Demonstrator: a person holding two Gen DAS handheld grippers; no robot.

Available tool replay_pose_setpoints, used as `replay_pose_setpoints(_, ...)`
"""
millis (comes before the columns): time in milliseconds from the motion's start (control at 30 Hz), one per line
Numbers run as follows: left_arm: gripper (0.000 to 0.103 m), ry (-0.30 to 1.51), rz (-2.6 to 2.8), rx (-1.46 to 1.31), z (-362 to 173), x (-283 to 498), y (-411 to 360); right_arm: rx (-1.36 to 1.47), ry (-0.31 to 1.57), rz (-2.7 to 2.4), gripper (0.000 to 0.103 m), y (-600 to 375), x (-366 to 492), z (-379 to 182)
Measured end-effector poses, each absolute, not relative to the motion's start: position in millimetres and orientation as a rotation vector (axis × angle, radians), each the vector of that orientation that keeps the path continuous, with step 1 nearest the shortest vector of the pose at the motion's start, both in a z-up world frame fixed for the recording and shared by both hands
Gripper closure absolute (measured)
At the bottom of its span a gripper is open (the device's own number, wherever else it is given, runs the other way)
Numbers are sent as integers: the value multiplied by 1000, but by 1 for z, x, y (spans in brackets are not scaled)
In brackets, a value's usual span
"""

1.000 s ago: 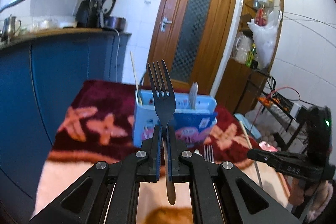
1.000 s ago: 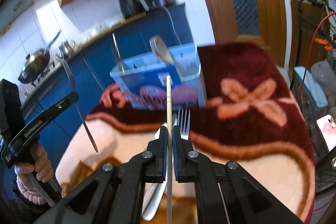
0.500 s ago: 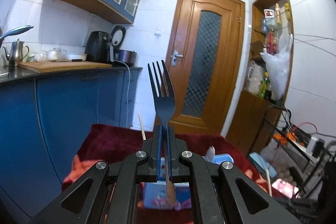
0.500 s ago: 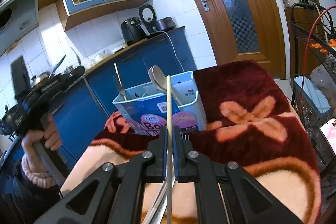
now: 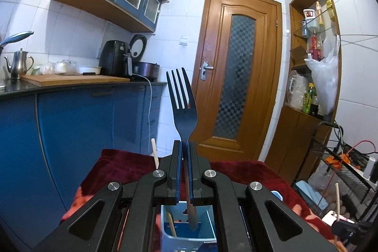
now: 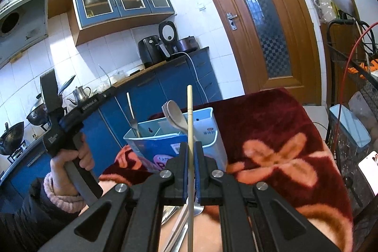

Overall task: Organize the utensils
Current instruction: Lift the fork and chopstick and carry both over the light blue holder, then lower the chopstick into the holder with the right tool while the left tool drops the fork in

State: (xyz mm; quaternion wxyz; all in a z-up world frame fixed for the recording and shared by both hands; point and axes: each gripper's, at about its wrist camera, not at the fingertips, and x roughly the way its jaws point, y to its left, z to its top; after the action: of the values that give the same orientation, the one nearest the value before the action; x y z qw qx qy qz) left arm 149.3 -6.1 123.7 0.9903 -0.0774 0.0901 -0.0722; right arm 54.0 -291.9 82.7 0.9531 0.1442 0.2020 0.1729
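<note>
Tongs on both sides are clamped narrow on cutlery. The left gripper [image 5: 185, 145] pinches the neck of a dark metal fork [image 5: 182, 108], which stands upright with its four tines pointing at the ceiling; the handle hangs down between the blue pads, and its end shows over the open top of a light-blue plastic utensil box [image 5: 211, 221] directly below. A wooden stick [image 5: 154, 152] rises from that box on the left side of the pads, and another wooden handle leans inside the compartment beside the fork's end.

In the right wrist view, the right gripper [image 6: 191, 148] is closed on a pale wooden chopstick [image 6: 190, 115], held upright and running down through the pads towards the bottom edge. Beyond it the same box [image 6: 156, 145], with printed labels on its front, sits on a dark-red blanket with pink flower shapes [image 6: 271, 134]. A beige spoon [image 6: 176, 115] leans in the middle compartment, and a metal utensil handle [image 6: 131, 111] stands in the compartment at the left. Below the right pads, more silver cutlery [image 6: 182, 221] lies on the blanket, partly hidden. At the left of this view, a hand in a pink knitted cuff [image 6: 68, 164] grips the black handle of the other tool, raised above the box's left side.
</note>
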Motion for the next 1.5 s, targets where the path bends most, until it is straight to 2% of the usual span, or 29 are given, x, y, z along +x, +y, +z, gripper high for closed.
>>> replay_pose_setpoints(267,99,206,-148,-114,104,154,-17,309,371,349,97,-294,76,91)
replay_pose_setpoints(633,99,251,-160,-92,79,160,-21,262,198,307,97,-278,125,119)
replay_pose_setpoints(867,99,268,-172,-93,70,163,-24,225,144,277,97,-263,162,118)
replay_pose_setpoints(1333,98,304,-170,-127,62,170,-21,96,147,267,96,-239,171,94)
replay_pose_setpoints(1500,97,326,-166,-145,59,173,-18,64,217,289,96,-235,174,87)
